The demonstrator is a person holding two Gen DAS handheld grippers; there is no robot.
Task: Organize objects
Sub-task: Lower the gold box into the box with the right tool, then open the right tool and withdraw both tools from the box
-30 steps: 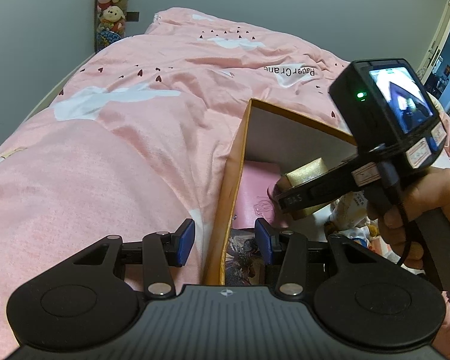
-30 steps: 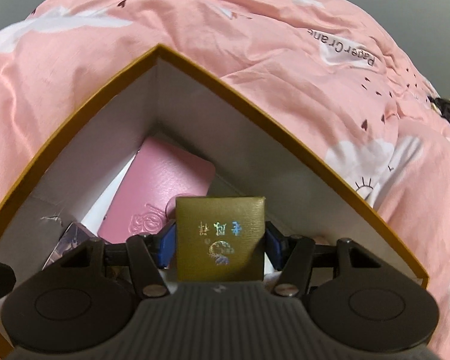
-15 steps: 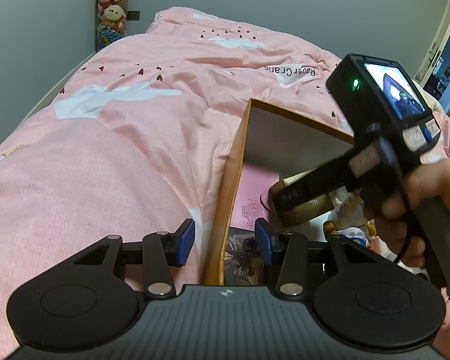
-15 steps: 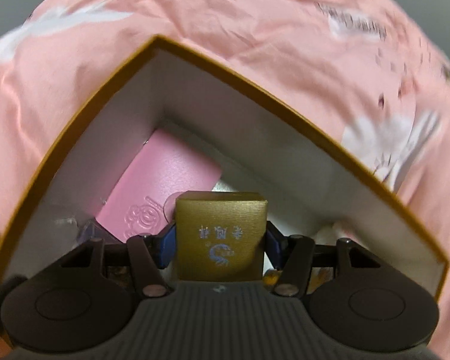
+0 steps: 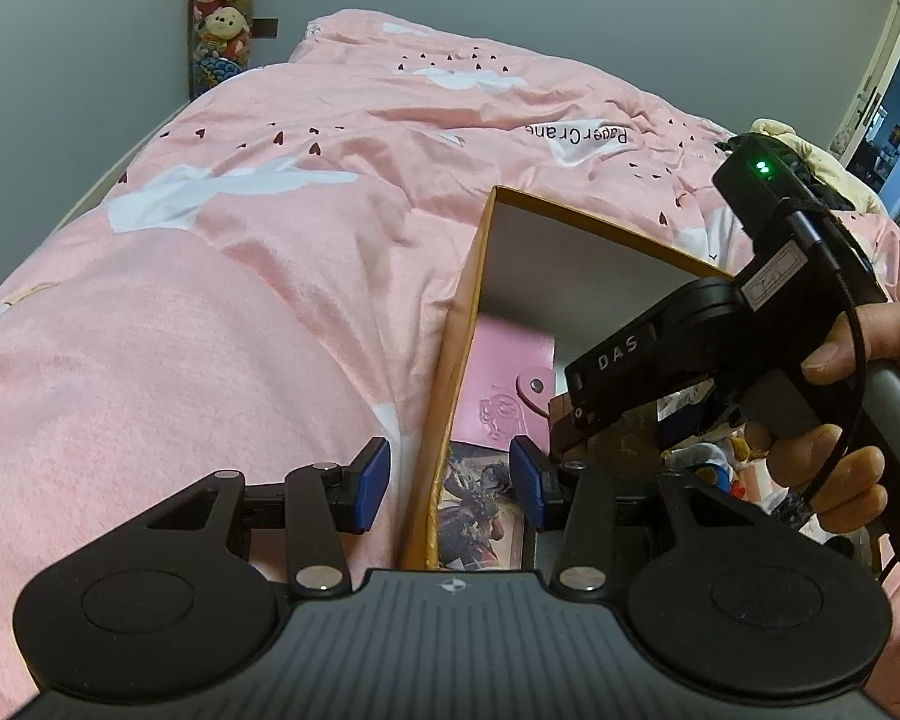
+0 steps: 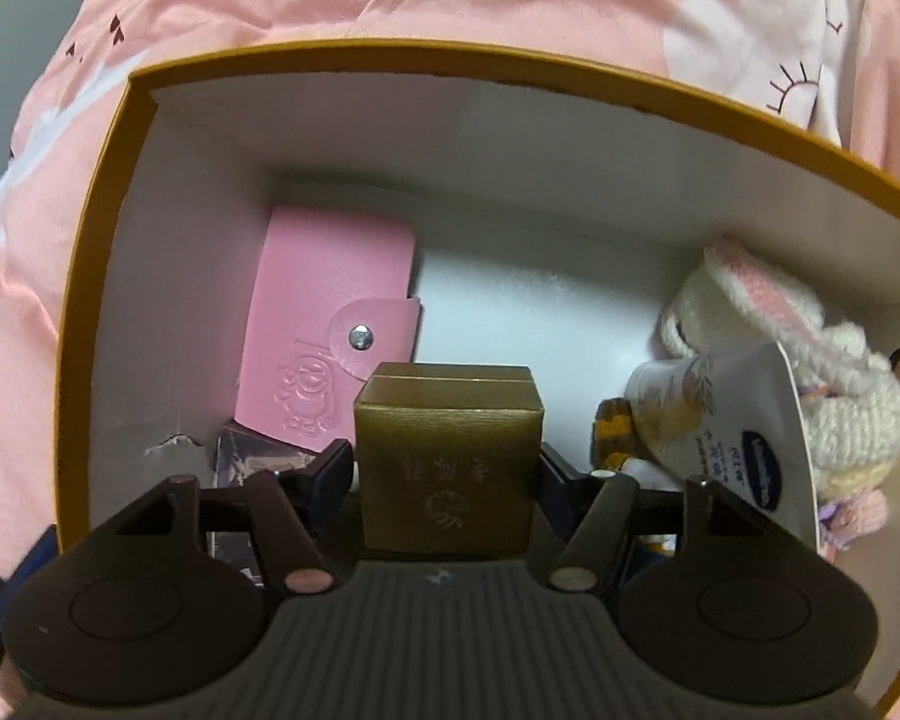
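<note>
An orange-rimmed cardboard box (image 6: 99, 180) with white inner walls lies on the pink bed; its rim (image 5: 456, 324) also shows in the left wrist view. My right gripper (image 6: 447, 468) is shut on a small gold box (image 6: 447, 450) and holds it low inside the cardboard box. A pink snap wallet (image 6: 324, 324) lies flat at the box's left. My left gripper (image 5: 450, 483) is open and straddles the box's left wall. The right gripper (image 5: 576, 420) reaches down into the box in that view.
Inside the box at right are a knitted plush (image 6: 810, 360) and a white tube (image 6: 744, 420). A printed card (image 5: 480, 504) lies at the box's near left. The pink duvet (image 5: 240, 300) surrounds the box. Plush toys (image 5: 222, 6) hang by the far wall.
My right gripper has tilted down and lowered the gold box deeper into the cardboard box. The left gripper has not moved.
</note>
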